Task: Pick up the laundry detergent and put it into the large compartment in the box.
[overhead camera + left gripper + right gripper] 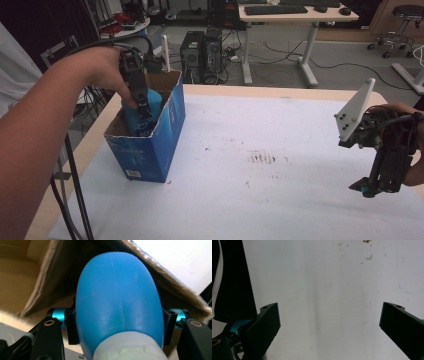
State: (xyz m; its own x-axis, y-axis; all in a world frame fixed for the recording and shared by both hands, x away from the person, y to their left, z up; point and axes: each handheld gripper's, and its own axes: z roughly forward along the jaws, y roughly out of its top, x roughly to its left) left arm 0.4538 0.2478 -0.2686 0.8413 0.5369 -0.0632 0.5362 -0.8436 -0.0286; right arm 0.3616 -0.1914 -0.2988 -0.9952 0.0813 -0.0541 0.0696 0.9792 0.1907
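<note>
My left gripper (143, 116) reaches down into an open blue cardboard box (167, 131) at the table's left. It is shut on a smooth blue bottle (117, 302) with a white neck; both black jaws press its sides in the left gripper view. The bottle (154, 106) sits partly inside the box, its base pointing down toward the brown cardboard inner walls (37, 280). At the right edge of the table, my right gripper (369, 189) hangs low over the white surface, pointing down. Its jaws stand wide apart with nothing between them in the right gripper view (329, 327).
A white sheet (280, 165) covers the table, with a brown smudge (261, 158) near the middle. Cables trail from the left gripper past the table's left edge. Behind the table are computer towers (202, 49), a desk (300, 15) and a stool (400, 30).
</note>
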